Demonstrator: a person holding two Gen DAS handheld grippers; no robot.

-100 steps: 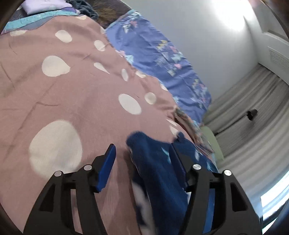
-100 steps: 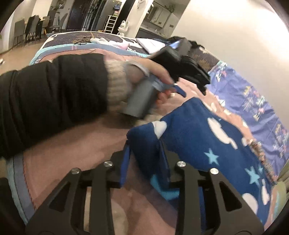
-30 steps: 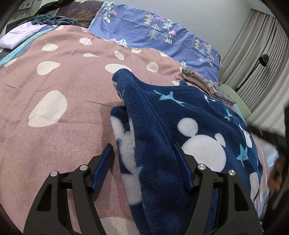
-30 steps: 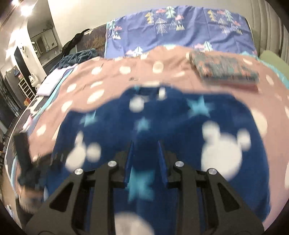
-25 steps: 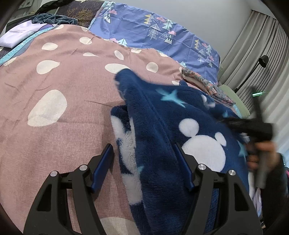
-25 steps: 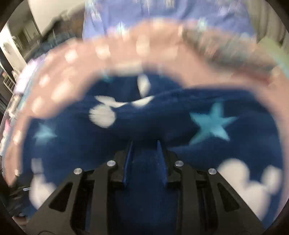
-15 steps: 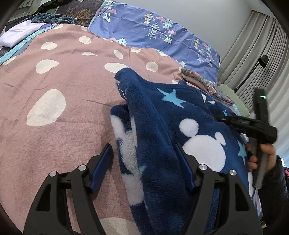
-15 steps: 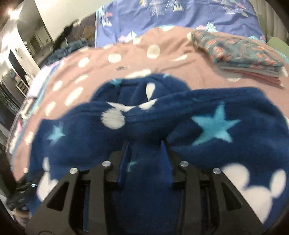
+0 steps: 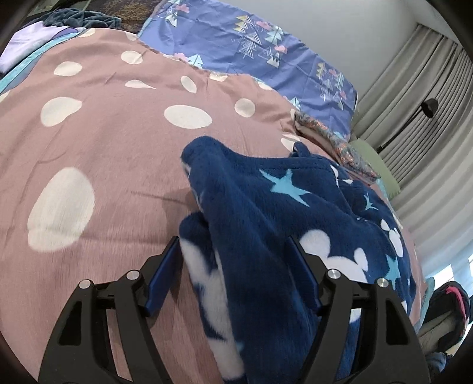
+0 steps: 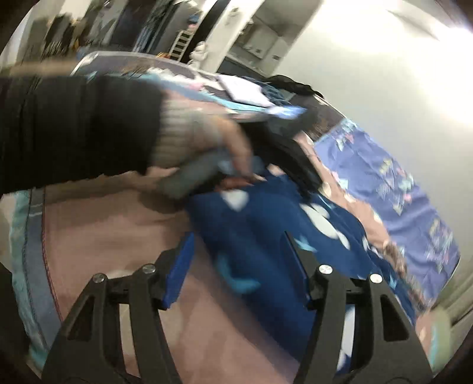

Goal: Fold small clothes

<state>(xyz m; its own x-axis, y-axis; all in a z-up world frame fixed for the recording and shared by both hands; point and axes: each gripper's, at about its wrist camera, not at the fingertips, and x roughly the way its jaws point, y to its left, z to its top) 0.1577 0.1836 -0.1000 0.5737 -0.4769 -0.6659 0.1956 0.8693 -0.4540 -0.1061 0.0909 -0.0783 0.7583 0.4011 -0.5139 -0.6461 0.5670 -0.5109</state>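
Note:
A navy fleece garment (image 9: 289,212) with white mouse heads and light-blue stars lies bunched on the pink spotted bedcover (image 9: 103,141). My left gripper (image 9: 233,260) is open, its blue pads on either side of the garment's near folded edge. In the blurred right wrist view the same garment (image 10: 266,236) lies ahead, and my right gripper (image 10: 239,257) is open with the cloth's edge between its pads. The person's left hand and the left gripper (image 10: 283,147) show at the garment's far end.
A folded patterned stack (image 9: 334,141) lies beyond the garment near a green pillow (image 9: 375,165). A blue tree-print sheet (image 9: 251,50) covers the head of the bed. Grey curtains (image 9: 428,118) and a black lamp (image 9: 428,106) stand at the right. Dark clothes lie at the far left (image 9: 79,20).
My right gripper let go of the garment, opened and swung round to its other end. The garment's upper layer now lies folded over. My left gripper stayed open at the near edge.

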